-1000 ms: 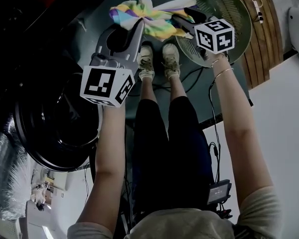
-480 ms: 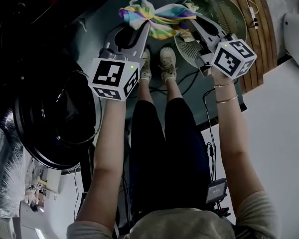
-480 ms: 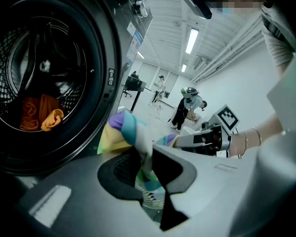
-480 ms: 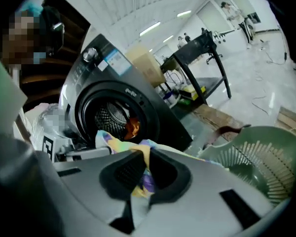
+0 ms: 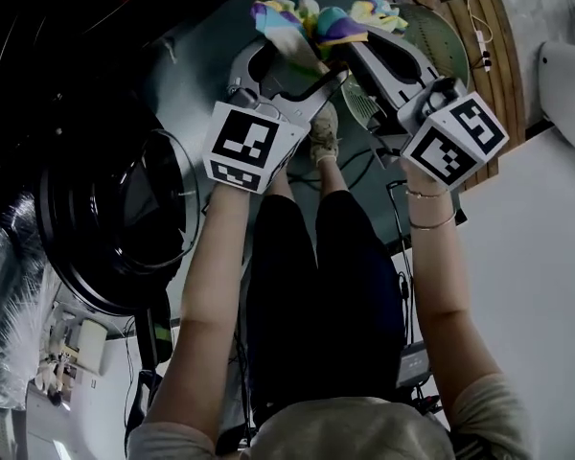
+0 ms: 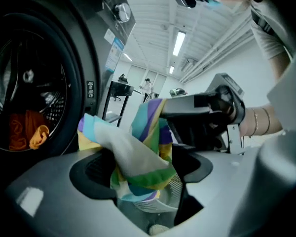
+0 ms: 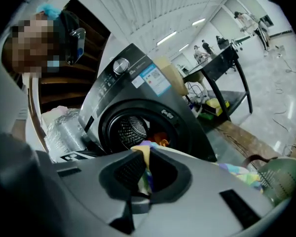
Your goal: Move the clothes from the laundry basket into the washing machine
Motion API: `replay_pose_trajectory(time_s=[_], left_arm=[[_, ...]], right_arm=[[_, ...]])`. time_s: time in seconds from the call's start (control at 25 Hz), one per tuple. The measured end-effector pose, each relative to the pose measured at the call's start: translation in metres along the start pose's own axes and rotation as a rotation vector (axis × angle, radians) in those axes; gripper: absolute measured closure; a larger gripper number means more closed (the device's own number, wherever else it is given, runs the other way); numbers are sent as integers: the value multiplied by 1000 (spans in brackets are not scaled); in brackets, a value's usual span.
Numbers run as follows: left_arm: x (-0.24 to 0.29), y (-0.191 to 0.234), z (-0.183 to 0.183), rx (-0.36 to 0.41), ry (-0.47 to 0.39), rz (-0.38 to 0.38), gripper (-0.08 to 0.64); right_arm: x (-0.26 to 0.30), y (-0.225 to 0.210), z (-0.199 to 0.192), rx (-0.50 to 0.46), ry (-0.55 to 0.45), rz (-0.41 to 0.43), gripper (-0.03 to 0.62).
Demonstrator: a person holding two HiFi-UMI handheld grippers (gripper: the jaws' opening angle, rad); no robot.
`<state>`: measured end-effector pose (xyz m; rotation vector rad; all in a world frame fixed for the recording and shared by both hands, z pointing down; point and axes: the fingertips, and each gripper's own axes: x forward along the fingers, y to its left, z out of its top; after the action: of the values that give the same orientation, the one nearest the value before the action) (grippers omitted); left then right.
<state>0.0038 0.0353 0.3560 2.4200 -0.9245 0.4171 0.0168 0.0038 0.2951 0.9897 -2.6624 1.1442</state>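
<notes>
The right gripper is pinched tight on the striped cloth, with a fold squeezed between its pads. The left gripper has just spread its jaws. The cloth drapes between them, but the pads aren't pressing on it. So the cloth hangs in the air between the two tools, up off the basket and in front of the washer, whose drum is open. Something orange already lies in the drum, so I'd say at least one piece is in. This cloth is lifted out but not yet loaded. I can't see whether the basket holds more.
</notes>
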Motion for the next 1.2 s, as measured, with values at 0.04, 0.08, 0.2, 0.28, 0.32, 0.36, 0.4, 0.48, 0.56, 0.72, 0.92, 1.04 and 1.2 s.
replay_pose_trajectory(time_s=[0.04,0.08,0.2,0.28,0.32,0.36,0.4,0.48,0.56,0.72,0.92,1.04,1.2], left_arm=[[-1,4,2,30,2,17,215],[-1,9,4,53,-3,38,215],[-1,24,14,106,-34,78,215],[-1,31,21,114,-55,71,223],[-2,34,24,116,-59,63,277],[-3,36,24,120,-56,62,332],[-4,40,23,126,-48,71,375],[-8,51,18,130,-27,113,412],[-18,72,9,128,-9,174,419],[-46,127,-2,113,24,307,426],[-79,183,10,81,-18,504,428],[-97,223,18,61,-59,607,428],[-109,263,26,44,-97,702,427]], right_arm=[[6,9,3,-5,3,18,565],[11,18,4,-9,7,36,565],[26,40,4,9,15,88,565],[30,47,4,45,0,109,565],[31,48,4,54,-13,111,565],[33,46,4,54,-25,106,565],[34,43,4,49,-35,95,565],[41,35,1,27,-33,64,565],[53,32,-7,-7,3,39,565],[71,32,-21,-19,52,29,563],[68,17,-32,0,67,-1,563],[78,9,-44,1,95,-16,564],[94,2,-60,19,116,-22,564]])
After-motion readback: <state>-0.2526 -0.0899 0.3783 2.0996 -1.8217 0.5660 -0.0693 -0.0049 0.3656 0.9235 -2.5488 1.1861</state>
